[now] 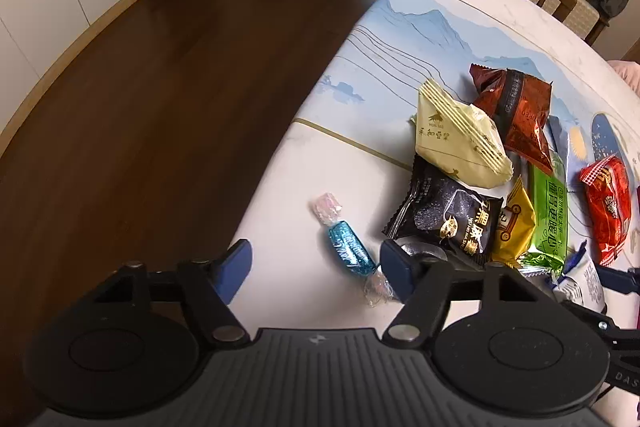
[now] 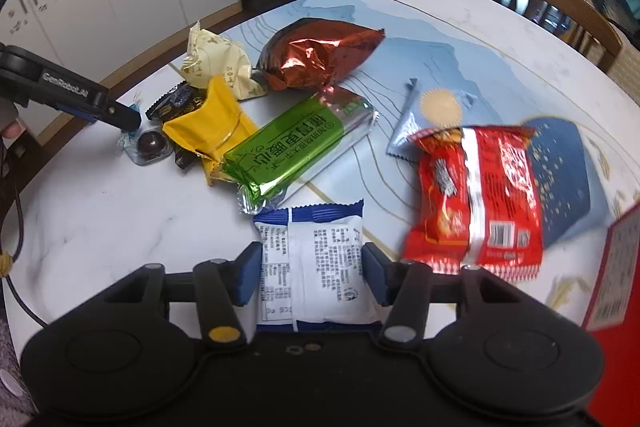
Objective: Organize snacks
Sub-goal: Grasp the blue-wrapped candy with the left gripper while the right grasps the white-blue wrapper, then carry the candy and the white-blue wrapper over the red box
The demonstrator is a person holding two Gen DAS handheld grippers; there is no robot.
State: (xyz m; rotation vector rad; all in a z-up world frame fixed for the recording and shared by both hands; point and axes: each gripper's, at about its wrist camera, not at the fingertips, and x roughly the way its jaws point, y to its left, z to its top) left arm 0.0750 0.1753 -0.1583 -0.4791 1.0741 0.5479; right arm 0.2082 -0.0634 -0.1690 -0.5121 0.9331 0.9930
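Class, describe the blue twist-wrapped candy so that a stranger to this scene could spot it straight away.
Start at the white table with the blue mountain print and find the heap of snack packets. The candy lies alone on the bare side of the black packet, nearest the table edge. Among flat sealed packets, it alone is small, shiny blue, with twisted clear ends.

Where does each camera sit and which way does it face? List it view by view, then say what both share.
Left wrist: on the left gripper, facing steeply down at the table edge and a blue twist-wrapped candy; its own open fingers show.
Right wrist: on the right gripper, facing down across the table; its fingers clamp a white-and-blue packet; the left gripper shows at the left.
Shared: green bar, yellow packet, red packet.
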